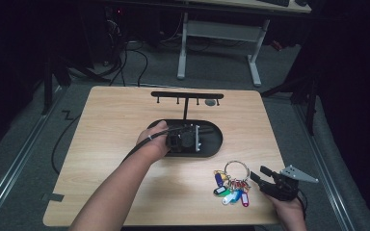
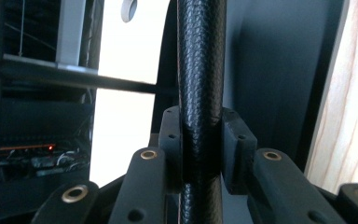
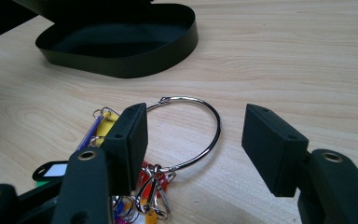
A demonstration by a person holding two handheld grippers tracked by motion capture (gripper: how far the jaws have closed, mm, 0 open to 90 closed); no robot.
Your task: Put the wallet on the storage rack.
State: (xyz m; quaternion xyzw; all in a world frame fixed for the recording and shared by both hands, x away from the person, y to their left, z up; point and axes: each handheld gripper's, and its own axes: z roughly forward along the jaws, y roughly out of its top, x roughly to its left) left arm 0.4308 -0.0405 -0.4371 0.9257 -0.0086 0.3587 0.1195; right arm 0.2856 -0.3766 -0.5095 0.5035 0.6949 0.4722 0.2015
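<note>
Up close, the left gripper (image 2: 200, 163) has its jaws closed on the black, pebble-textured post (image 2: 200, 70) of the key stand; the high view places that grip over the stand's black oval tray (image 1: 217, 139). The right gripper (image 3: 193, 144) stands open, holding nothing, jaws straddling the steel ring (image 3: 200, 135) of a key bunch lying on the wooden table (image 1: 125, 183), coloured plastic tags (image 1: 231, 192) fanned beside it. Nothing is visible inside the tray in the right gripper view.
</note>
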